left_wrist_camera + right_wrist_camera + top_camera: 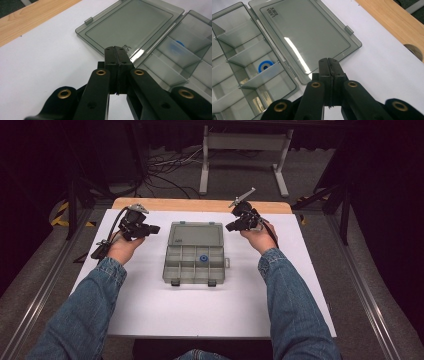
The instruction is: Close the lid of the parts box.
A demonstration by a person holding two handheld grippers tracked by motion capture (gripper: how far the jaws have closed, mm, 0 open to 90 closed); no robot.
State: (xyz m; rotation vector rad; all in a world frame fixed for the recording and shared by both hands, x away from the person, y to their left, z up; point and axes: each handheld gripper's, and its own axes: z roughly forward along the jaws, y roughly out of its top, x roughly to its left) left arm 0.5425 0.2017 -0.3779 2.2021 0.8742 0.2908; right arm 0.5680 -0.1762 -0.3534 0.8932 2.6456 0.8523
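Currently the open compartment box (pixel 195 254) lies between both tools, lid (pixel 196 234) toward the table's far edge; left tool (pixel 150 229) and right tool (pixel 231 226) flank it, jaws pressed together, empty.

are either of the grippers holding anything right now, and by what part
Nothing is held. The left gripper and right gripper both have their jaws shut together on nothing, hovering on either side of the open organizer box, not touching it.
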